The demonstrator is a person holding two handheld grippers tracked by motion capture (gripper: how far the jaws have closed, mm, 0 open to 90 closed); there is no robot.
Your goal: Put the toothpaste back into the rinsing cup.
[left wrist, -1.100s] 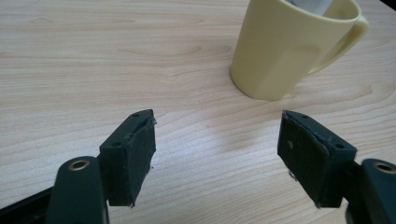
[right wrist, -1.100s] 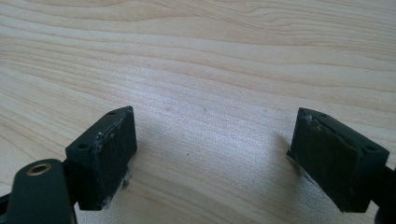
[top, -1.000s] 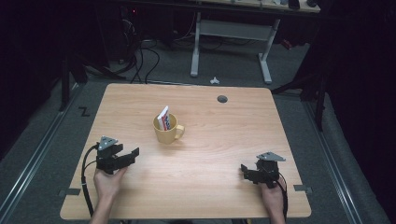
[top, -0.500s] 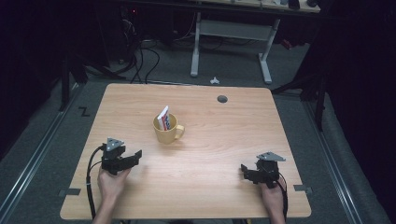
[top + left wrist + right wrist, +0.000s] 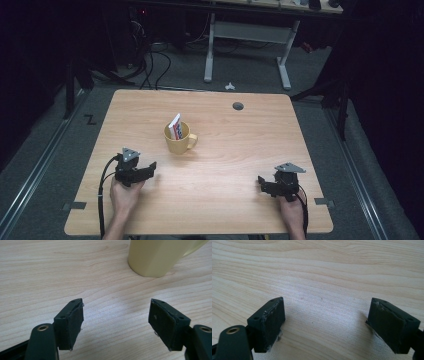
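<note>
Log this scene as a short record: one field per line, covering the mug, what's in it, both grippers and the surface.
surface: wooden table
mug: yellow mug, upright near the table's middle, handle toward the right of the high view
contents: small packet standing in the mug, leaning on its rim
left gripper: left gripper open, nothing between its jaws, low over the table, aimed toward the mug
right gripper: right gripper open, nothing held, near the table's front right corner
</note>
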